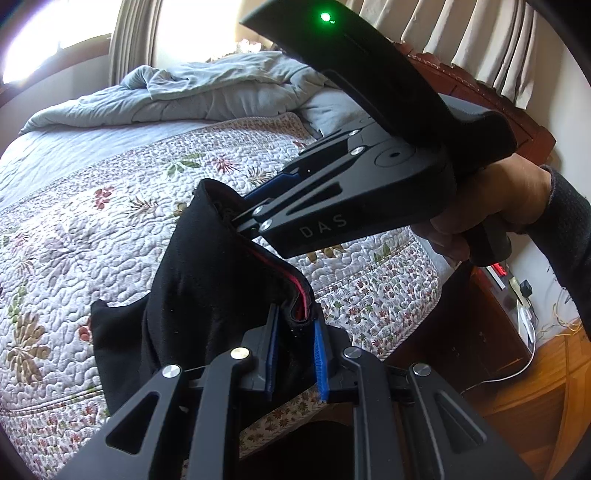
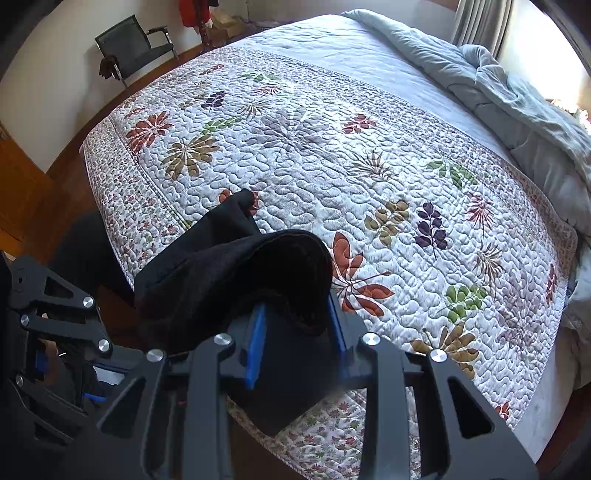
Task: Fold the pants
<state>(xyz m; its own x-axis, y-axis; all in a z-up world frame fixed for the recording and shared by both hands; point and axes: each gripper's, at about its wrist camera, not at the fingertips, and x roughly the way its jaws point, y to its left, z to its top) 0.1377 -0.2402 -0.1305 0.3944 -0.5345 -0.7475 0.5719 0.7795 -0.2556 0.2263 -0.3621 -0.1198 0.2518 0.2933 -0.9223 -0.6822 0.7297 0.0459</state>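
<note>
Black pants [image 1: 207, 280] hang bunched up between 2 grippers, just over the near edge of the bed w/ the flowery quilt [image 1: 110, 206]. Left gripper [image 1: 295, 354] is clamped on a thick fold at the top edge of the pants, blue pads [image 1: 320, 363] pressing on both sides; a thin red strip shows inside that edge. Right gripper [image 2: 297, 332] is clamped on another part of the same cloth, which is piled up in a dark lump between its blue pads [image 2: 256, 345]. In the left wrist view, the right gripper comes in from the right side, held by a hand [image 1: 491, 218] in a dark sleeve, w/ a green light [image 1: 325, 17] on top. One loose bit of pants touches the quilt. Farther back lies a crumpled grey blanket [image 1: 207, 88], then curtains [image 1: 476, 44]. Across the room, a dark chair [image 2: 136, 46] stands by the wall on a wood floor.
</note>
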